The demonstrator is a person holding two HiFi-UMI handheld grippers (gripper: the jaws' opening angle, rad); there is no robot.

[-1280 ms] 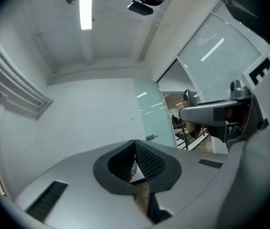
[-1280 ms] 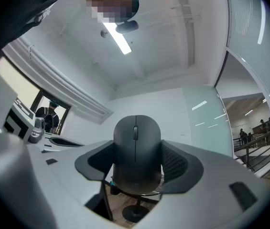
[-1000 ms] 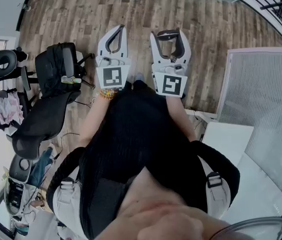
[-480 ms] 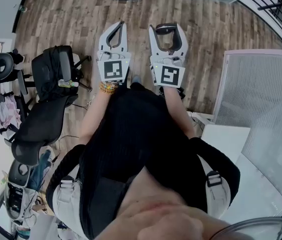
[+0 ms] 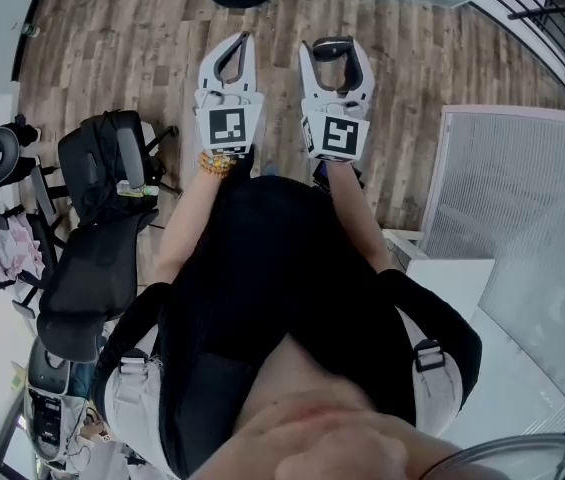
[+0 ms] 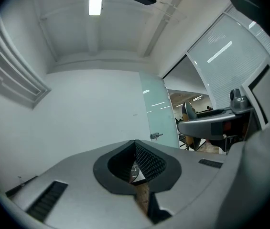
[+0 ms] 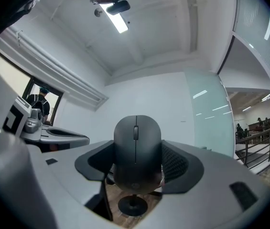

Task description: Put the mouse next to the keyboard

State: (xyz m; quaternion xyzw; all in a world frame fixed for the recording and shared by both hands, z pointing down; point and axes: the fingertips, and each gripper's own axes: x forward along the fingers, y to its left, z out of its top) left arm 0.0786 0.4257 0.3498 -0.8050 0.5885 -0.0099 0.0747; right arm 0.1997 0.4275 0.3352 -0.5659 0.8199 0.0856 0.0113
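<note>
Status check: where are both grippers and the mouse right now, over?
Left gripper jaws together, empty. Right gripper shut on the mouse, above wood floor. No keyboard in any view. Office chair off to the left, clear of both grippers.

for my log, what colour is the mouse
Black; the mouse shows best in the right gripper view.

Mouse (image 7: 135, 149): between the jaws of my right gripper (image 5: 334, 53).
Left gripper (image 5: 234, 53): just left of my right one.
Chair (image 5: 92, 258): well off to my left, on the floor (image 5: 122, 28).
</note>
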